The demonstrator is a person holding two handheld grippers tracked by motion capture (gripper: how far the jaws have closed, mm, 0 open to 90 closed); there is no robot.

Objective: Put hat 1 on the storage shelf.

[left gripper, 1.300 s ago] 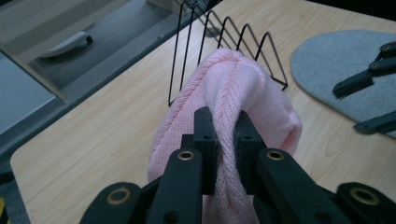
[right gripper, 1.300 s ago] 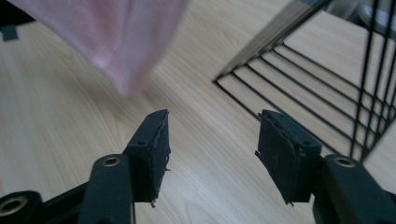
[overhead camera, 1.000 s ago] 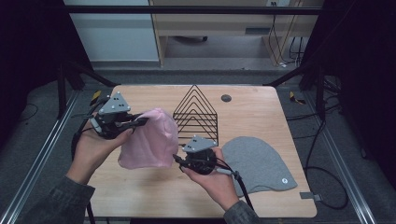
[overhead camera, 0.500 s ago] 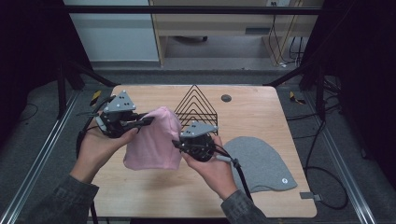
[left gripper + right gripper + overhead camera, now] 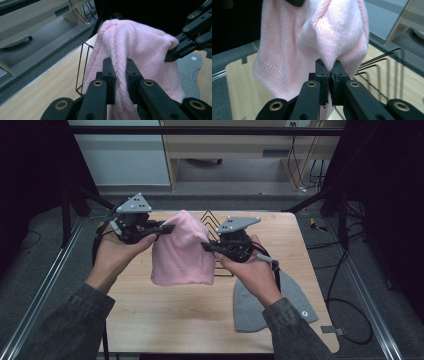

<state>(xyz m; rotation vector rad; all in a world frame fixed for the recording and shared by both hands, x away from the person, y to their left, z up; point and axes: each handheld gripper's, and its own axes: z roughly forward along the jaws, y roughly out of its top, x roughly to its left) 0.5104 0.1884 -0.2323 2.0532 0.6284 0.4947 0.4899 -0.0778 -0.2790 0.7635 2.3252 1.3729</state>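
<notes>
We see the left gripper (image 5: 169, 228) pinching a cable-knit ridge of the pink knit hat (image 5: 181, 251), which hangs above the wooden table (image 5: 165, 315). Right gripper (image 5: 206, 248) has just been closing, jaws now clamped on a fold of the hat's other side. Wire rack (image 5: 218, 270) behind, probably untouched. Grey hat (image 5: 290, 301) lies flat at right
</notes>
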